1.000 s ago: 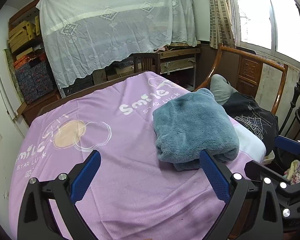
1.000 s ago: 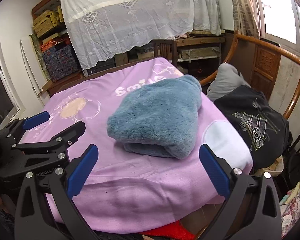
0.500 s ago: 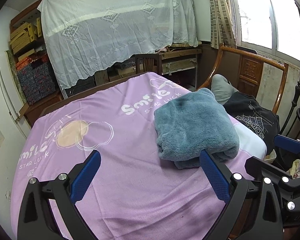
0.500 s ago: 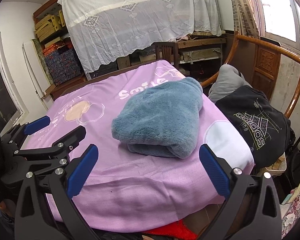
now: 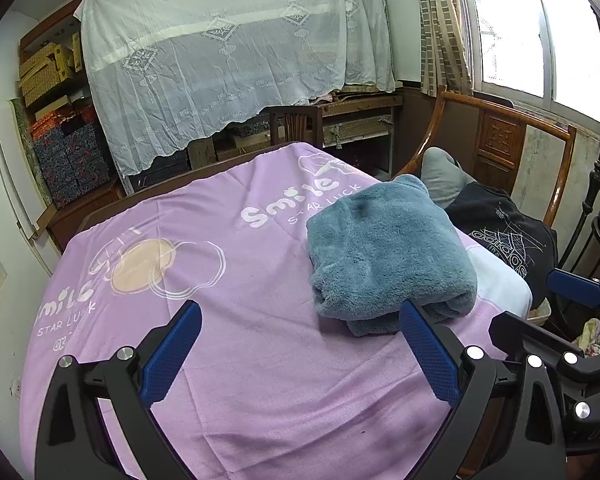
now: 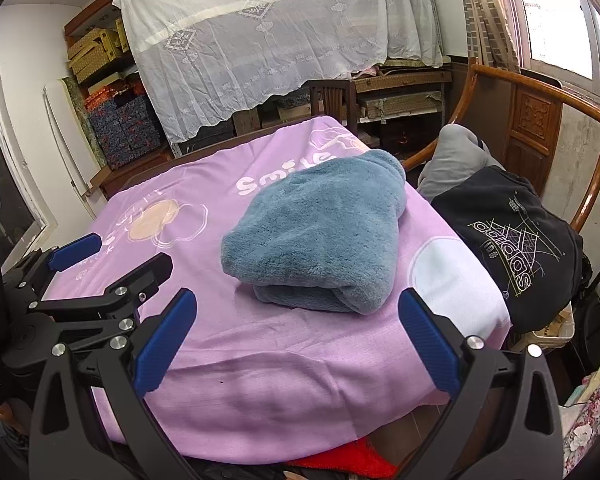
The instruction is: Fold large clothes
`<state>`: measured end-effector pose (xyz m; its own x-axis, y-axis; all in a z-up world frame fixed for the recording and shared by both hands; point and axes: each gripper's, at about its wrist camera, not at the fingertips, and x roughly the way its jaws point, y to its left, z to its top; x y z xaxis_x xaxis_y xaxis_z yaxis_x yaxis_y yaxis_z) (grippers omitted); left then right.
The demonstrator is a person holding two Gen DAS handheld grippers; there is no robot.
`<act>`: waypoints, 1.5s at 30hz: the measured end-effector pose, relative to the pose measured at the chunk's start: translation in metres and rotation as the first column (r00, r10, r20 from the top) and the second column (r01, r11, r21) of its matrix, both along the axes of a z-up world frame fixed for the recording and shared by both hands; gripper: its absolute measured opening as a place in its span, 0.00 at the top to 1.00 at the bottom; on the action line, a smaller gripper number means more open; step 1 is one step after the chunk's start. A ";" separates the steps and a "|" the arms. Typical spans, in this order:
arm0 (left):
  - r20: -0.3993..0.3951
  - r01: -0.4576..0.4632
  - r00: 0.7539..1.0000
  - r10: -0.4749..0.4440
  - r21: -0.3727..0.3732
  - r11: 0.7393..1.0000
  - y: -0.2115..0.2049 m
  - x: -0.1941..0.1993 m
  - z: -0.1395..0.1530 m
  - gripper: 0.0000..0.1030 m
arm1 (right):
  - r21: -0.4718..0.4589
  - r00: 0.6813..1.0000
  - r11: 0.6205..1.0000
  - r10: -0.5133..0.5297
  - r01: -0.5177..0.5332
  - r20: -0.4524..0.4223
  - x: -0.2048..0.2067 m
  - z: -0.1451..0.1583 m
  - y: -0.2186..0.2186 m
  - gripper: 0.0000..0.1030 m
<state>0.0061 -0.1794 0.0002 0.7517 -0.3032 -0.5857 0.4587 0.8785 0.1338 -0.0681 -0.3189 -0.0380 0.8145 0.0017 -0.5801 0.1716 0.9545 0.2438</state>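
Centrally, a worktop covered by a purple cloth (image 5: 228, 360) printed with "Smile STAR LUCK" fills the lower half of both views; its near edge drapes down at the bottom of the right wrist frame. A white lace curtain (image 5: 228, 60) spans the upper middle of each frame, hanging over shelving. At upper left, stacked boxes (image 5: 52, 68) sit on shelves. A wooden chair (image 6: 536, 120) stands at the right, with a black printed garment (image 6: 516, 248) and a grey garment (image 6: 456, 156) heaped on its seat, just beside the worktop's right edge.

The task item, a blue-grey fleece garment (image 5: 384, 248), lies folded into a thick rounded bundle on the purple cloth, right of centre in the left wrist frame and at centre in the right wrist frame (image 6: 320, 240). Its folded edge faces the cameras, and neither gripper touches it.

The left gripper (image 5: 300, 356) is held at the near side of the worktop, its blue-padded fingers spread wide apart and empty. The right gripper (image 6: 296, 344) is likewise spread wide and empty, near the worktop's front edge. Each gripper appears at the margin of the other's view: the left one at lower left of the right wrist frame, the right one at lower right of the left wrist frame.
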 end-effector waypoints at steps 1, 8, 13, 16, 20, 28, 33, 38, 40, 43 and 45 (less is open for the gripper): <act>0.000 0.000 1.000 0.000 0.000 1.000 0.000 0.000 0.000 0.03 | 0.000 1.000 1.000 0.000 0.000 0.001 0.000 0.000 0.000 0.04; -0.002 0.000 1.000 0.000 0.001 1.000 0.000 0.000 0.000 0.03 | 0.000 1.000 1.000 0.000 0.000 0.000 0.000 0.000 0.000 0.04; -0.003 0.001 1.000 -0.001 0.001 1.000 0.000 -0.001 0.000 0.03 | 0.000 1.000 1.000 0.000 0.000 0.001 0.000 0.000 0.000 0.04; -0.005 0.001 1.000 -0.001 0.001 1.000 0.000 -0.002 0.000 0.03 | 0.003 1.000 1.000 0.000 0.000 0.002 0.000 -0.001 0.000 0.04; -0.012 0.009 1.000 -0.009 0.000 1.000 0.001 -0.002 0.000 0.03 | 0.001 1.000 1.000 -0.001 0.001 0.000 0.000 0.000 0.000 0.04; -0.024 0.028 0.999 -0.028 -0.015 0.999 0.003 -0.001 -0.001 0.04 | 0.004 1.000 1.000 -0.001 0.001 0.000 -0.001 -0.001 0.001 0.04; -0.017 0.026 1.000 -0.027 -0.011 1.000 0.003 0.000 0.000 0.04 | 0.009 1.000 1.000 0.001 -0.001 0.000 -0.002 -0.002 0.002 0.04; -0.017 0.026 1.000 -0.026 -0.010 1.000 0.003 0.000 0.000 0.04 | 0.010 1.000 1.000 0.001 -0.001 -0.001 -0.002 -0.002 0.002 0.04; -0.016 0.025 1.000 -0.026 -0.009 1.000 0.003 0.000 0.000 0.04 | 0.010 1.000 1.000 0.001 -0.001 -0.001 -0.002 -0.002 0.002 0.04; -0.016 0.026 1.000 -0.026 -0.009 1.000 0.004 0.000 0.000 0.04 | 0.010 1.000 1.000 0.001 -0.001 0.000 -0.002 -0.001 0.002 0.04; -0.014 0.025 1.000 -0.025 -0.008 1.000 0.004 0.000 0.000 0.04 | 0.010 1.000 1.000 0.001 -0.001 0.000 -0.002 -0.001 0.002 0.04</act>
<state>0.0061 -0.1758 0.0003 0.7355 -0.3264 -0.5938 0.4823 0.8677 0.1203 -0.0698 -0.3174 -0.0394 0.8144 0.0084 -0.5802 0.1703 0.9524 0.2529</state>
